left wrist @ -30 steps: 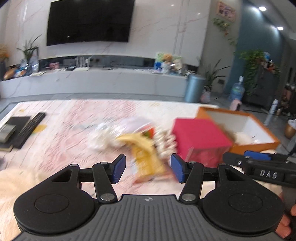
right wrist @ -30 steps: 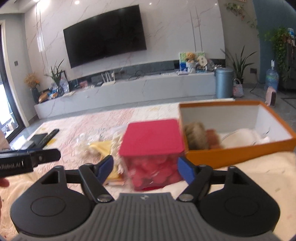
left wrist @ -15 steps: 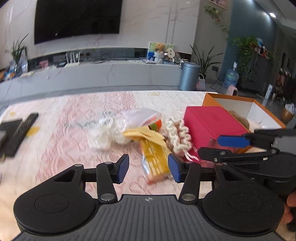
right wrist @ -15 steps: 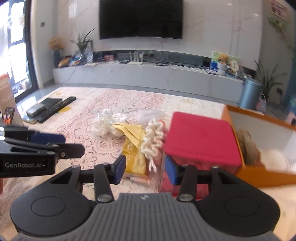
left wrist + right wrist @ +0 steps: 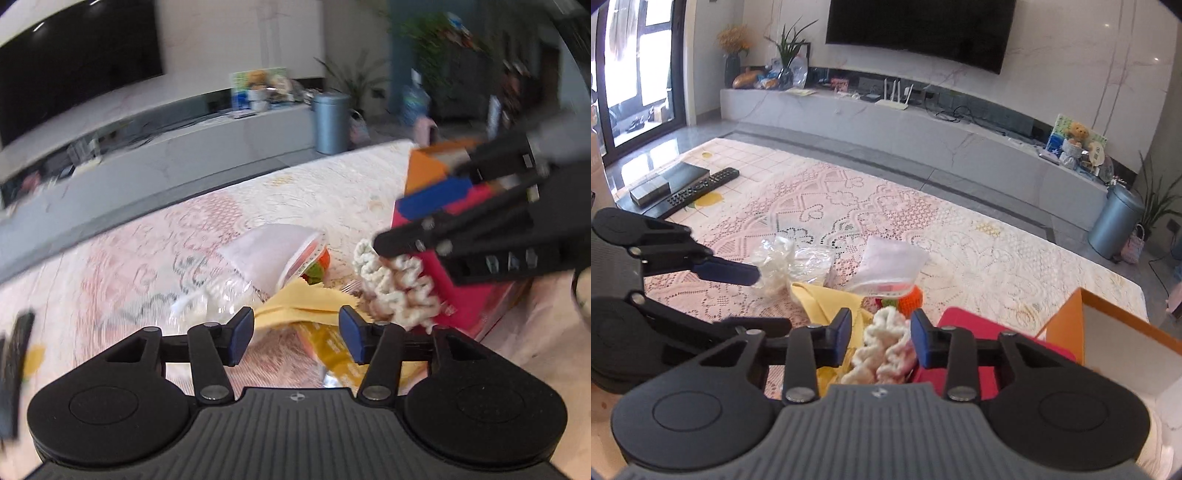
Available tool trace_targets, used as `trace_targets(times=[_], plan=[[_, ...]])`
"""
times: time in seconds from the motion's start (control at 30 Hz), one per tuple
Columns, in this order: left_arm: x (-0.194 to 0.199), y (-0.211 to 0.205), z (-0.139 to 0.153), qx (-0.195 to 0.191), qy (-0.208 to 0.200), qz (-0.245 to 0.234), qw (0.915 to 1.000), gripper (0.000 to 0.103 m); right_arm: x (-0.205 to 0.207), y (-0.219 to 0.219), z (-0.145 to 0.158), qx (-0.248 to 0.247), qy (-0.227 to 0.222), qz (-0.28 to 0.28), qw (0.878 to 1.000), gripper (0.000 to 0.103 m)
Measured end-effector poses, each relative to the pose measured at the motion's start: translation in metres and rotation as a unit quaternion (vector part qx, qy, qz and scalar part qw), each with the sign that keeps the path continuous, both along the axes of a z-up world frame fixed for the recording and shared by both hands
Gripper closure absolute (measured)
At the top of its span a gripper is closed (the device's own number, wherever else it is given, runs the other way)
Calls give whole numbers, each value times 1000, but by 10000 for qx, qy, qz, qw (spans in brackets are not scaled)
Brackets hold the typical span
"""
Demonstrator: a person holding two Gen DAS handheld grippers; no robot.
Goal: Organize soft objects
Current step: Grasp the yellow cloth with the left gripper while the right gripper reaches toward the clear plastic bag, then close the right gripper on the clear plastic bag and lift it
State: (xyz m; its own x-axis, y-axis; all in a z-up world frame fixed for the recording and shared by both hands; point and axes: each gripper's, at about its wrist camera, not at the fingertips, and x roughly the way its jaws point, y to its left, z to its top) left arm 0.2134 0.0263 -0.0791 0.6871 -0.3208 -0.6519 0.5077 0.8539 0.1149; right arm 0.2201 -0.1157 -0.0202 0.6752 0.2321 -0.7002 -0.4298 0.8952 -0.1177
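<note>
Since the earlier frame your right claw (image 5: 881, 338) has swung left to straddle the cream crocheted piece (image 5: 882, 354) beside the red box (image 5: 979, 332), jaws open; your left claw (image 5: 296, 334) gapes empty over the yellow cloth (image 5: 306, 304).

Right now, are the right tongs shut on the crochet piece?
No: in the right wrist view the right tongs stand open around the cream crochet piece, with gaps on both sides.

A big black TV (image 5: 919, 29) is hung on the white wall. A white router (image 5: 894, 99) is set on the long grey shelf (image 5: 886, 125). A remote (image 5: 701, 188) is laid on the lace tablecloth (image 5: 849, 206). A round grey bin (image 5: 1115, 221) is stood on the floor.
</note>
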Motion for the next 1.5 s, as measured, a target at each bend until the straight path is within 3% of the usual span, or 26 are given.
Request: trace_targets(times=[0.07, 0.13, 0.27, 0.4, 0.43, 0.5, 0.53, 0.57, 0.6, 0.7, 0.77, 0.9, 0.93, 1.07, 1.17, 1.3, 1.5], plan=[[8, -5, -7, 399, -112, -232, 9989, 40, 12, 3, -2, -64, 81, 92, 9999, 68], [17, -7, -14, 543, -70, -365, 9978, 40, 21, 5, -6, -59, 194, 155, 9997, 68], [34, -3, -28, 221, 232, -464, 9984, 40, 30, 10, -17, -70, 367, 232, 9990, 68], [45, -3, -39, 189, 299, -436, 9984, 40, 37, 11, -24, -95, 477, 299, 9984, 68], [47, -2, -40, 133, 334, -416, 9985, 44, 39, 11, -25, -106, 494, 313, 9982, 68], [50, 1, -41, -72, 436, -345, 9984, 62, 42, 13, -27, -128, 509, 333, 9981, 68], [52, 3, -41, -181, 527, -314, 9980, 81, 44, 13, -29, -141, 527, 347, 9979, 68], [53, 5, -42, -238, 586, -258, 9977, 93, 46, 14, -30, -140, 554, 356, 9977, 68], [54, 5, -43, -221, 625, -195, 9976, 96, 48, 15, -30, -131, 578, 359, 9976, 68], [51, 9, -41, -207, 558, 25, 9982, 98, 53, 17, -30, -126, 607, 325, 9975, 68], [48, 17, -30, -440, 434, 227, 9978, 98, 57, 20, -28, -148, 625, 294, 9975, 66], [48, 36, -9, -951, 270, 740, 9924, 98, 71, 27, -22, -213, 655, 95, 9976, 52], [48, 41, -5, -1023, 206, 865, 9908, 98, 76, 29, -21, -242, 670, 16, 9975, 48], [44, 53, 4, -1070, -167, 1218, 9866, 98, 101, 36, -26, -265, 818, -371, 9956, 47], [50, 60, 2, -1129, -123, 1349, 9843, 98, 119, 36, -31, 34, 1061, -721, 9917, 38], [57, 67, -2, -1231, -85, 1630, 9789, 98, 137, 38, -40, 369, 1233, -1088, 9857, 37], [60, 67, -10, -1218, -10, 1614, 9793, 98, 158, 51, -65, 173, 1457, -1246, 9813, 35]])
